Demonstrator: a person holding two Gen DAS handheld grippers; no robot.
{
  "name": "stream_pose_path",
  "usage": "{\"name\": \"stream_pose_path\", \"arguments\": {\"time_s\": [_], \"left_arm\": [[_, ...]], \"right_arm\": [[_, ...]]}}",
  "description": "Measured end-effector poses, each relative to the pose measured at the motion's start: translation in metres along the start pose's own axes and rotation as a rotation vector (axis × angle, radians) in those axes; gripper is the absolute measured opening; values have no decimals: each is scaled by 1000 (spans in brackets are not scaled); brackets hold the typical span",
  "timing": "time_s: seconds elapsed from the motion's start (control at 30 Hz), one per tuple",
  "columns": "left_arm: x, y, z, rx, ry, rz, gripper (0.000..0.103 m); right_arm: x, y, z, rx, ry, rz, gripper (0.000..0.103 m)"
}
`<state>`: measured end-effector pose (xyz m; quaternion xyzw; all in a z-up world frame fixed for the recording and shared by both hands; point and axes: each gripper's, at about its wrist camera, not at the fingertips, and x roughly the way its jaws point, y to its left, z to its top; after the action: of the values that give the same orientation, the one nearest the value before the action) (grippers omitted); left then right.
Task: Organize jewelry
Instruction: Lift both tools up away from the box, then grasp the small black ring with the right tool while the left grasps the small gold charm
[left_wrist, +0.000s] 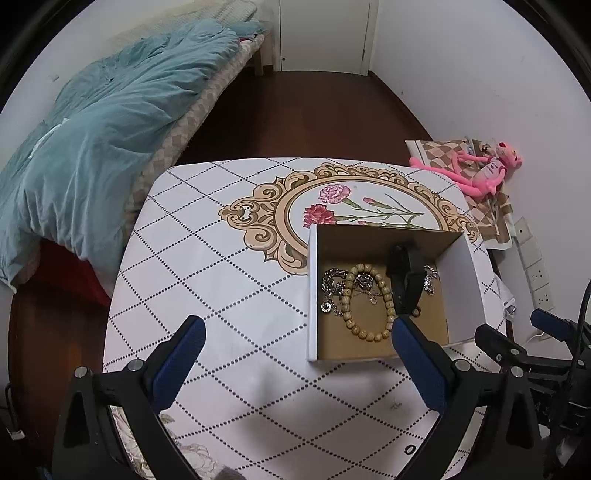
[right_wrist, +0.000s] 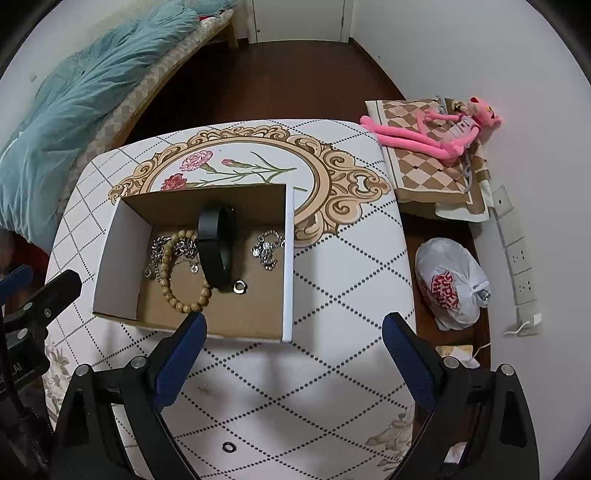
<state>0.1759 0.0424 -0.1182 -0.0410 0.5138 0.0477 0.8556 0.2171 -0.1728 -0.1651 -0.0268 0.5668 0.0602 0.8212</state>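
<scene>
Jewelry sits in the cardboard box (right_wrist: 192, 273), centre-left of frame; both my grippers are released, holding nothing.

Left gripper (left_wrist: 299, 339) and right gripper (right_wrist: 291, 332) hover at the box's near edge. I judge the black band (right_wrist: 216, 251) stiffest; bead bracelet (right_wrist: 184, 275) light, pinch its strand; chains (right_wrist: 267, 249) limp, slippery.

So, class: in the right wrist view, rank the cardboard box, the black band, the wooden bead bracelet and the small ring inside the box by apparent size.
1. Cardboard box, clearly largest.
2. Black band and wooden bead bracelet: these look close in size, so no ranking between them.
3. Small ring, smallest.
</scene>
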Motion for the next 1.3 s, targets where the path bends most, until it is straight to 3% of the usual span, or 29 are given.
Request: {"name": "stream_pose_path", "arguments": {"time_s": [0.23,0.53,0.87,1.07,1.2,1.3], "left_arm": [[-31,-2,-9,2,-50,25,103],[-91,-7,-21,16,-155,43,103],[-130,-2,-34,-4,-210,52,103],[-99,3,-64,-7,-134,98,103],[-49,7,-96,17,-9,135,103],[-17,12,-118,28,70,153,103]], "right_arm": [[-30,-2,-8,11,-64,-24,98],[-100,-1,-24,6,-207,-61,98],[-152,2,-46,20,-290,-30,98],[-108,7,-76,14,-180,17,98],[-47,15,-109,0,-57,38,98],[-15,23,-130,-18,-12,51,95]]}}
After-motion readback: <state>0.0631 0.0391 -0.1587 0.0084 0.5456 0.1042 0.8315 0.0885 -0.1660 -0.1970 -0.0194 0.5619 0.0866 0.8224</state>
